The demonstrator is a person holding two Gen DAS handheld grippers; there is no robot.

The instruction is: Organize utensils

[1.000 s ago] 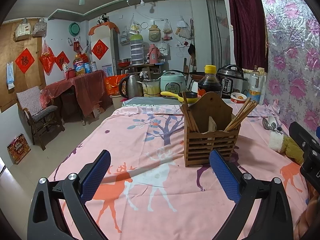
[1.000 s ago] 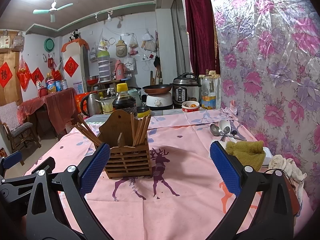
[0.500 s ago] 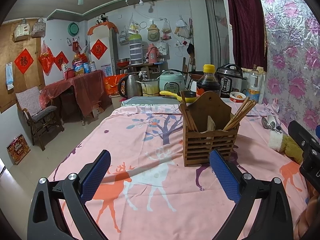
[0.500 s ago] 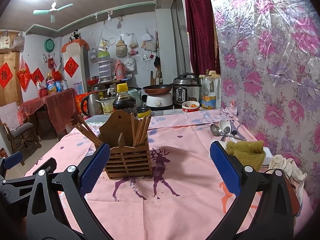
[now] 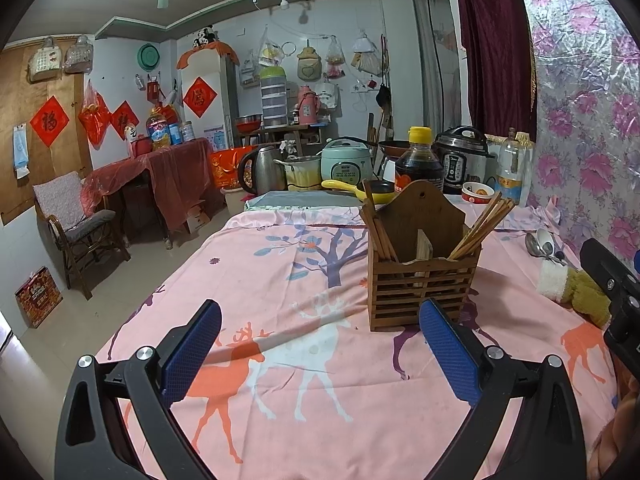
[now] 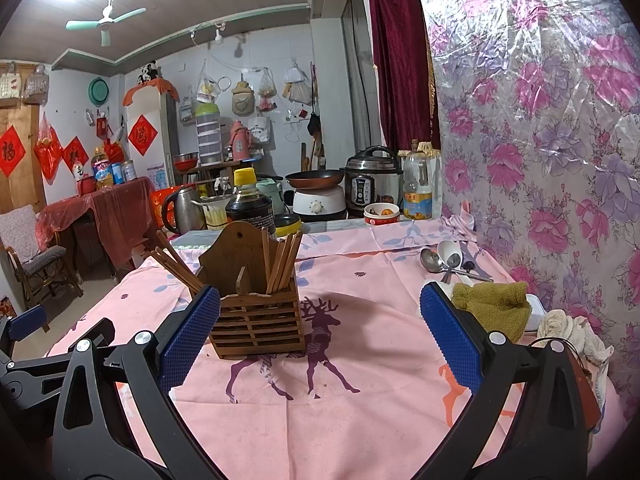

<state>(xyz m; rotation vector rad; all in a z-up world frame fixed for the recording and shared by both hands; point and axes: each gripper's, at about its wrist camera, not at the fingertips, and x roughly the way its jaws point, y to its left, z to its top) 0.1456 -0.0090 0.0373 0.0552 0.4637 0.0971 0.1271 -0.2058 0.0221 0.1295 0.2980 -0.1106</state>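
A wooden slatted utensil holder (image 5: 420,280) (image 6: 256,320) stands on the pink deer tablecloth (image 5: 304,360) with chopsticks (image 5: 480,224) (image 6: 284,260) leaning in both compartments. Several metal and white spoons (image 6: 444,260) (image 5: 544,244) lie on the cloth at the far right near the wall. My left gripper (image 5: 320,344) is open and empty, low over the cloth in front of the holder. My right gripper (image 6: 320,336) is open and empty, to the right of the holder; the left gripper's body shows at its lower left.
An olive towel (image 6: 492,308) and white cloth (image 6: 572,332) lie at the right edge. A soy sauce bottle (image 6: 250,204), kettle (image 6: 182,208), rice cookers, a pan and an oil bottle (image 6: 418,188) stand at the table's far end. The floral wall (image 6: 540,160) runs along the right.
Both views have barely shifted; the holder sits very slightly lower in the left wrist view. Both grippers stay open and empty.
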